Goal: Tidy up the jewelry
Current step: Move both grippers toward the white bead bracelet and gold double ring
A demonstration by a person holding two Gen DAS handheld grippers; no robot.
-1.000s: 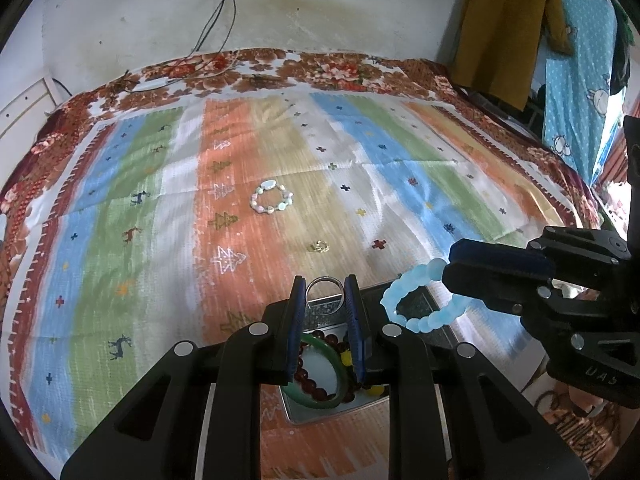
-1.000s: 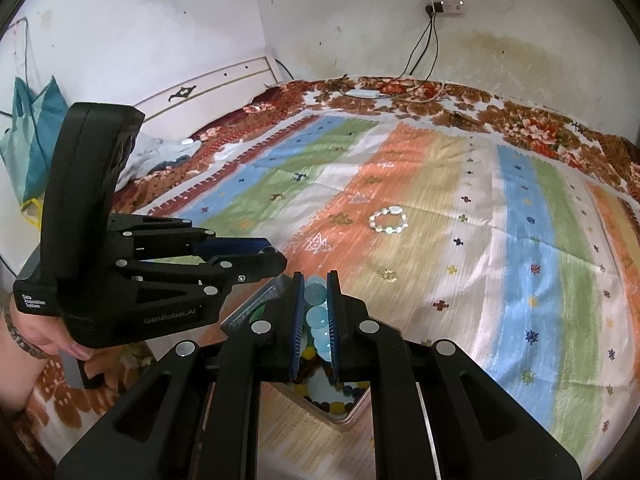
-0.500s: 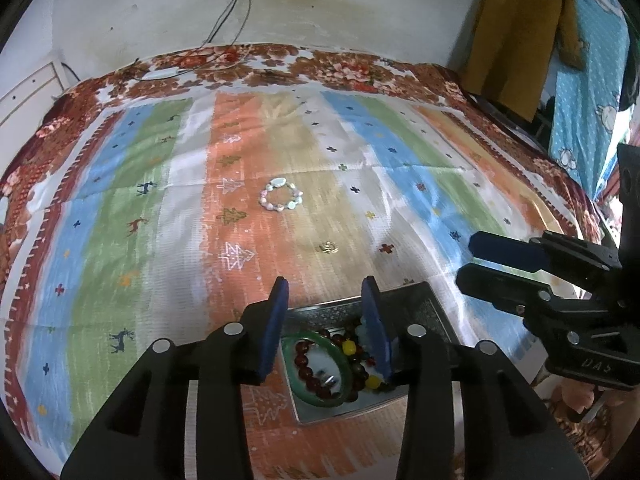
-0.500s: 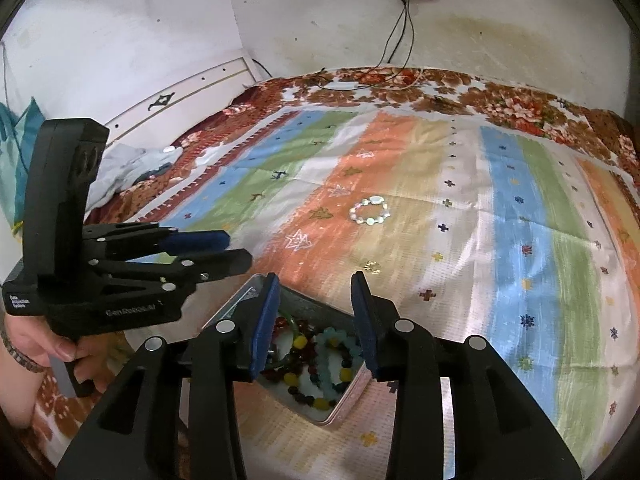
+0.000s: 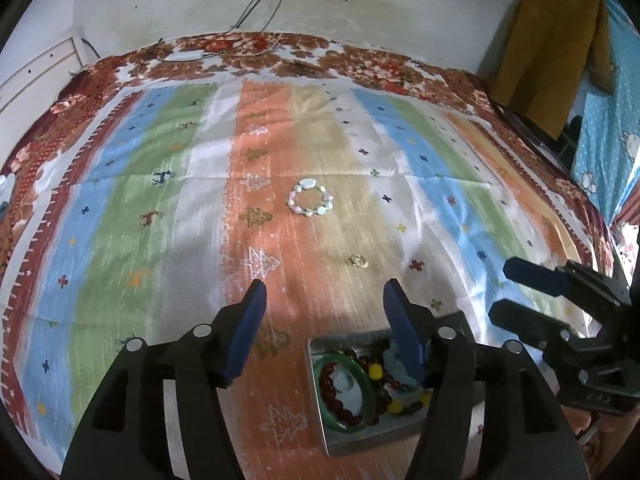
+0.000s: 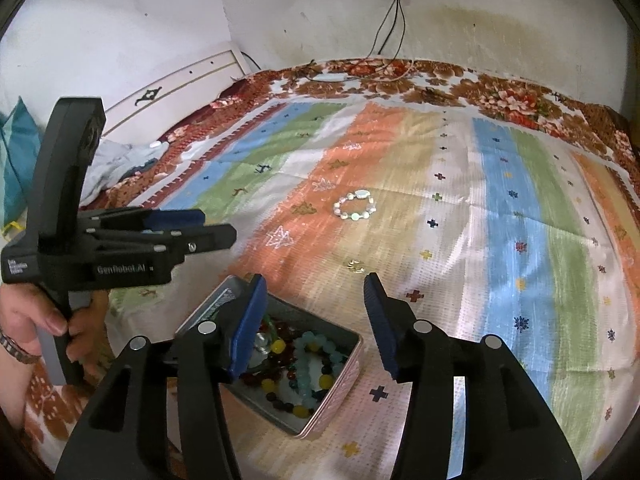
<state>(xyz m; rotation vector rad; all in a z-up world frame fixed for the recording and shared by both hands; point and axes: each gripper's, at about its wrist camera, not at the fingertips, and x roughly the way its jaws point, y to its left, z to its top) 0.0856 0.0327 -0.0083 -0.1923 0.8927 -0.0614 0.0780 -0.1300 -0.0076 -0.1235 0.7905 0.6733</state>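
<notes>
Both claws are spreading now, left claw [image 5: 324,320] and right claw [image 6: 314,320] alike with nothing between the pads, their ring and pale blue bracelet [image 6: 316,354] just dropped into the tin [image 6: 340,384] by the bed's near edge, leaving the shell bracelet [image 5: 309,199] and small gold ring [image 5: 357,260] mid-bed.

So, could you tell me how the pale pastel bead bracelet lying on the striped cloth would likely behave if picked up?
The pale pastel bead bracelet would probably sag out of its ring shape, being separate strung beads. It looks light. Its glossy, rounded beads might slip between pads.
</notes>
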